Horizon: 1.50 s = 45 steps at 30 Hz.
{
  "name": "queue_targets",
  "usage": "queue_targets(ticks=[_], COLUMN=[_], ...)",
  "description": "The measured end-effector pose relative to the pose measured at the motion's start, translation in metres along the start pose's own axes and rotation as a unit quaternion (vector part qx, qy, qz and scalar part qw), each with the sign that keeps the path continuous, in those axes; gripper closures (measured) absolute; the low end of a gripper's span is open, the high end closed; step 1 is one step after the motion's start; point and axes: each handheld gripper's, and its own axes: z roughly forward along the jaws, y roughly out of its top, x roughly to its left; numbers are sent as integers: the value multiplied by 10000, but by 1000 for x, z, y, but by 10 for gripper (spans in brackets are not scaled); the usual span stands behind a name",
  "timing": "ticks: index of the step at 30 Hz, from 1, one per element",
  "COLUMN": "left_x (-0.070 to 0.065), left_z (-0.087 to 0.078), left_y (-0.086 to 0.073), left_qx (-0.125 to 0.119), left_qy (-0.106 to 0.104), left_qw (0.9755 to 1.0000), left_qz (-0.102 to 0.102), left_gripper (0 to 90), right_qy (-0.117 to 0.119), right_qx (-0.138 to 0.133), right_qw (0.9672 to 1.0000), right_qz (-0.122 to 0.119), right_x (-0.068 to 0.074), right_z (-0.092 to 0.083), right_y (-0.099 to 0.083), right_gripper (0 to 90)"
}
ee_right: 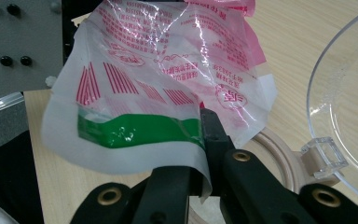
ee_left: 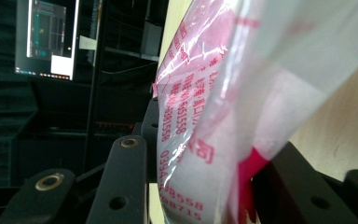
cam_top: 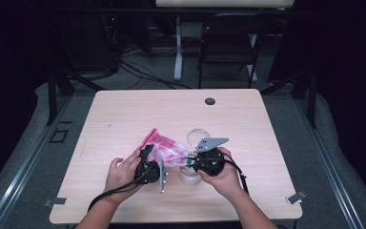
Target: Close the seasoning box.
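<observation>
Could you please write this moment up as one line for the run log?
left gripper: fingers around plastic bag | right gripper: shut on bag's edge | open jar: under the bag, lid up | table

I see a pale wooden table (cam_top: 124,114) with rounded corners carrying everything here. Near its far edge sits a small dark round cap (cam_top: 210,101) set into the top. Toward my side, a whitish round container (cam_top: 190,176) stands on the wood, its clear lid (cam_top: 198,137) hinged open behind it (the hinge shows in the right gripper view). A metal clip (cam_top: 296,196) sits at the near right corner, and another metal clip (cam_top: 53,202) at the near left.
</observation>
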Motion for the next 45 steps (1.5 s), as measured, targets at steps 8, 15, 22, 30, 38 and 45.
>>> queue_targets(ticks=[8,15,22,30,38,45], left_x=[-5,-9,-11,-10,-11,-10], left_z=[1,2,4,7,12,19], left_y=[-2,-4,-5,-9,-12,-18], left_qx=[-33,-28,-41,-78,-4,-165], left_qy=[-140,-212,-376,-643,-969,-1342], left_qw=[9997,9992,9983,9949,9911,9792], left_qz=[-217,-346,-445,-775,-916,-1515], left_gripper=[672,675,679,696,711,721], right_qy=[-10,3,-18,-19,45,46], right_qx=[10,11,-2,-46,-113,-259], right_qw=[10000,10000,10000,10000,9999,9997], right_qz=[-24,-20,-31,-65,-19,25], right_x=[1,2,3,4,4,3], right_z=[1,2,2,0,0,-3], right_y=[0,0,0,1,2,3], right_gripper=[900,900,900,900,872,797])
